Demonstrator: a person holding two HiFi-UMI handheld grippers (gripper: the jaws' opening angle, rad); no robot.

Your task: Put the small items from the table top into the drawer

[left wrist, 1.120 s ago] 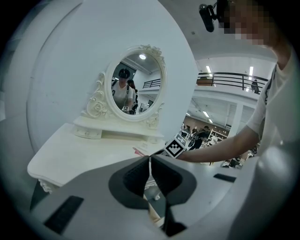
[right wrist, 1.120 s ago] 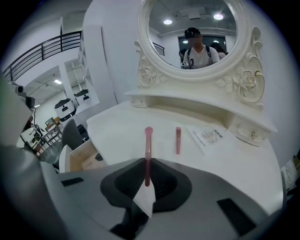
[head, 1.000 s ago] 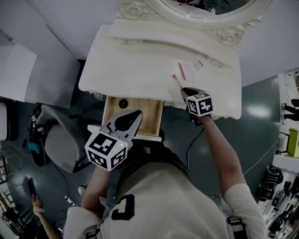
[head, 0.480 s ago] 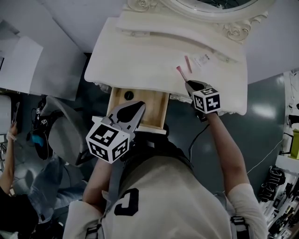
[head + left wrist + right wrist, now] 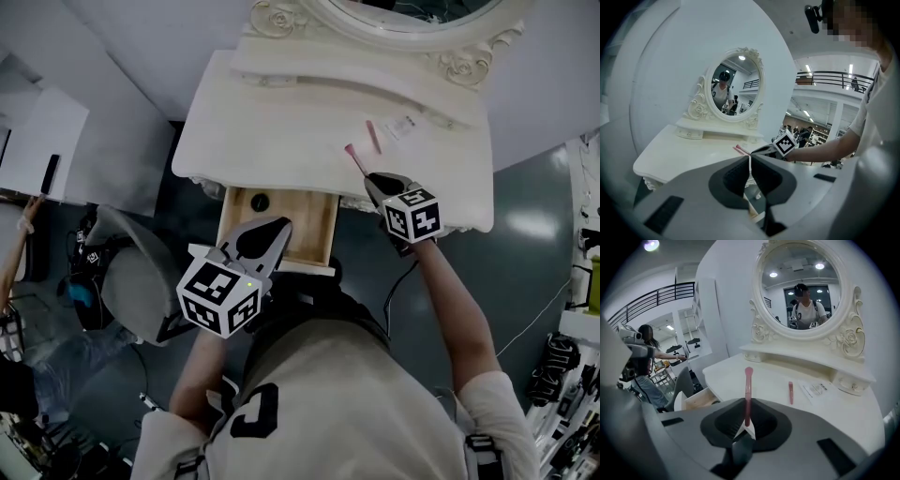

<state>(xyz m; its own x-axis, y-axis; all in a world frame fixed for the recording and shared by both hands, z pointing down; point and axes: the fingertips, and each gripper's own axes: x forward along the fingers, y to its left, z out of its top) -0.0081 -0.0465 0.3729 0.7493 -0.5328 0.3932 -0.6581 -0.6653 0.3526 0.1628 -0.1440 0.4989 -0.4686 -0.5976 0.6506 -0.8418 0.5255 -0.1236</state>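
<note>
Pinching the pink brush [image 5: 748, 390] near its tail end, the right gripper [image 5: 371, 178] has its jaws closed on the thin handle. Most of the stick and its rounded head jut out ahead over the table top [image 5: 272, 131], right of centre in the head view. That looks like the weak point: so little handle sits between the pads that the long free end can swing or twist in the grip. A quick turn toward the drawer [image 5: 302, 223] could let the brush fall past the table's front edge to the floor rather than inside. The drawer stands open at the centre of the head view, just below the table edge, with a dark round item [image 5: 260, 202] in its upper left corner. Its opening is fairly narrow, so a brush carried crosswise may catch on the wooden rim. The left gripper [image 5: 750, 164], jaws together and holding nothing, hangs over the drawer's lower left and could get in the way of the drop. A second pink stick [image 5: 371, 137] and a small printed card [image 5: 403, 125] lie further up on the table top.
</note>
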